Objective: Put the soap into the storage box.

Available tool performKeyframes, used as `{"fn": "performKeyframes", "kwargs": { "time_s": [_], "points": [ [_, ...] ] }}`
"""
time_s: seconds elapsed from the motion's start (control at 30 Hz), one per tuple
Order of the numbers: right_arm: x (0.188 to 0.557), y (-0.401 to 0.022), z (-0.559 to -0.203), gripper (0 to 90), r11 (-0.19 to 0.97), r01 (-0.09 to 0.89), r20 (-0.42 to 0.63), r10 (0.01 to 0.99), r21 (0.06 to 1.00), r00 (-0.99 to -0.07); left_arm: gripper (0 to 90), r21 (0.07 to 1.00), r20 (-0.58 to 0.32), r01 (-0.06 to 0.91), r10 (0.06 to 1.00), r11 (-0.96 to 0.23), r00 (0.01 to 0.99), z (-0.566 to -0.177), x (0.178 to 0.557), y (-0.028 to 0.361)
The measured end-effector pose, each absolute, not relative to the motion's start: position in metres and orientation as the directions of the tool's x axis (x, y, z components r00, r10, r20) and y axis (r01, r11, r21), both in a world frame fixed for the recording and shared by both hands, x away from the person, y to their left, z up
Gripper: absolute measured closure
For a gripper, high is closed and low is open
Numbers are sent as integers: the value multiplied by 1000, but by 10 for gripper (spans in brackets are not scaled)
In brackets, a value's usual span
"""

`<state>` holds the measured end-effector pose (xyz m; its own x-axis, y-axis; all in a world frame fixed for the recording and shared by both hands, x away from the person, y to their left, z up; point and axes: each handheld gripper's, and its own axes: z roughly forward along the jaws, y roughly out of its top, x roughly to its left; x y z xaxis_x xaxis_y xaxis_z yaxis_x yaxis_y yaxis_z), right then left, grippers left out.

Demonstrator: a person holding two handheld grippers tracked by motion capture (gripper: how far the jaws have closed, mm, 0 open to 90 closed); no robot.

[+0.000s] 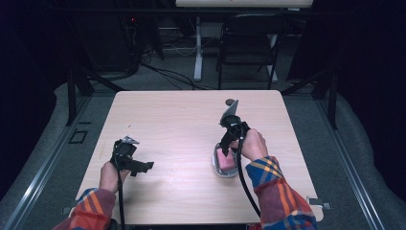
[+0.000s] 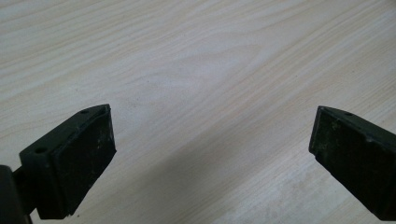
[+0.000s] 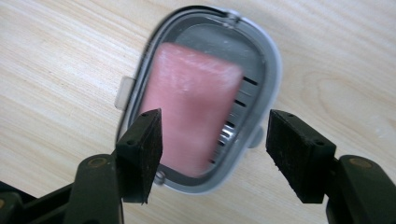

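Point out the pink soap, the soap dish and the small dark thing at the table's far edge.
pink soap [image 3: 187, 107], right gripper view, middle of its top face.
soap dish [image 3: 273, 60], right gripper view, grey rim on the right side.
small dark thing [image 1: 231, 101], high view, its centre; too small to identify.

one table [image 1: 182, 124], one soap dish [image 3: 268, 70] holding one pink soap bar [image 3: 191, 107], two grippers, one chair [image 1: 249, 43].
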<state>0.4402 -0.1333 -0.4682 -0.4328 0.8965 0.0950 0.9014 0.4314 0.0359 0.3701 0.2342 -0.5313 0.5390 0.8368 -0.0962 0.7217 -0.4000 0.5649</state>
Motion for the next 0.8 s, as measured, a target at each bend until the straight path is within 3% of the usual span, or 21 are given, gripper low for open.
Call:
{"fn": "performKeyframes", "kwargs": {
  "time_s": [0.33,0.43,0.6,0.8],
  "points": [
    [424,-174,-449,262,448,872,87,878,196,-471,4,561,-102,726,837,-398,538,-532,371,235],
    [414,-193,-442,153,472,842,72,860,260,-505,4,559,-100,727,837,-399,537,-532,370,234],
    [403,-215,-436,52,475,814,50,853,335,-519,3,563,-101,724,837,-398,538,-531,367,234],
    [391,-238,-434,7,459,790,32,857,407,-514,2,562,-102,726,838,-396,536,-532,369,234]
  ]
}}
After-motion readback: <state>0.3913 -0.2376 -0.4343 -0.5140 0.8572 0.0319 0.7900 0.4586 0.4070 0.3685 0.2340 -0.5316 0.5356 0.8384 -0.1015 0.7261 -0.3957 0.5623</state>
